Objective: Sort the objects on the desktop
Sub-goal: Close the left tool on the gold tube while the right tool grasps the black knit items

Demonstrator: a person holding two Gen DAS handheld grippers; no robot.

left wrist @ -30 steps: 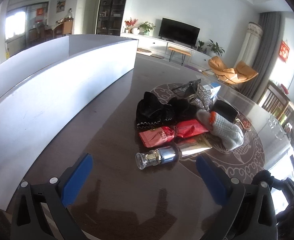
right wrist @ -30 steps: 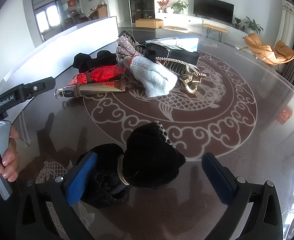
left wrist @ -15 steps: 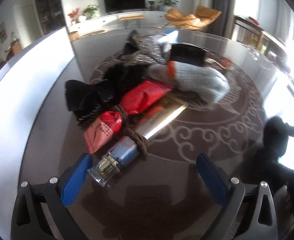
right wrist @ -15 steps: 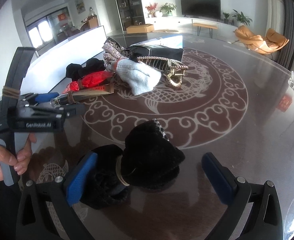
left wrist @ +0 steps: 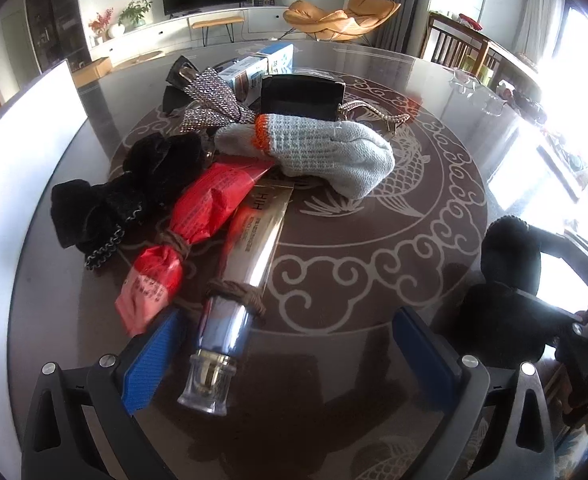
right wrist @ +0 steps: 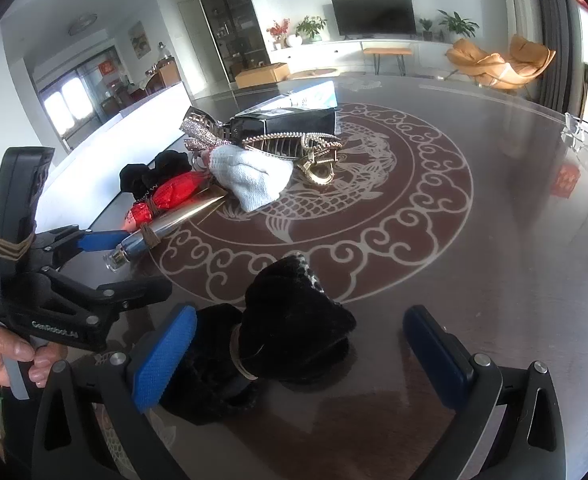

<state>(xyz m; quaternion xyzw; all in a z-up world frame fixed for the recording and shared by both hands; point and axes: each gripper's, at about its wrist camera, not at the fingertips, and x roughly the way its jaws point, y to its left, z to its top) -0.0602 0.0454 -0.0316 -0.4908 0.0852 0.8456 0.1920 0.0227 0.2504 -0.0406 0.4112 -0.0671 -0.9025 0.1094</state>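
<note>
A pile of small items lies on the dark round table [left wrist: 374, 240]. Its nearest piece is a silver and gold tube [left wrist: 233, 300] with a clear cap. That cap sits between the fingers of my open left gripper [left wrist: 287, 354], closer to the left pad. Beside the tube are a red packet [left wrist: 197, 224], a grey knit glove [left wrist: 318, 152] and a black fuzzy hair tie [left wrist: 105, 200]. My right gripper [right wrist: 300, 360] is open around a black fuzzy hair bow [right wrist: 285, 328] that rests on the table, neither pad pressing it.
Farther back lie a sequin bow [left wrist: 213, 104], a black box [left wrist: 302, 96], a blue-white box [left wrist: 261, 64] and a gold hair claw [right wrist: 294, 148]. A white board [left wrist: 13, 160] walls the table's left side. Glasses [right wrist: 586, 140] sit at the far right edge. A hand [right wrist: 5, 356] holds the left gripper.
My left gripper swung from the white board toward the pile and moved in until the tube's cap came between its fingers. The right gripper barely shifted; the black bow stays between its pads.
</note>
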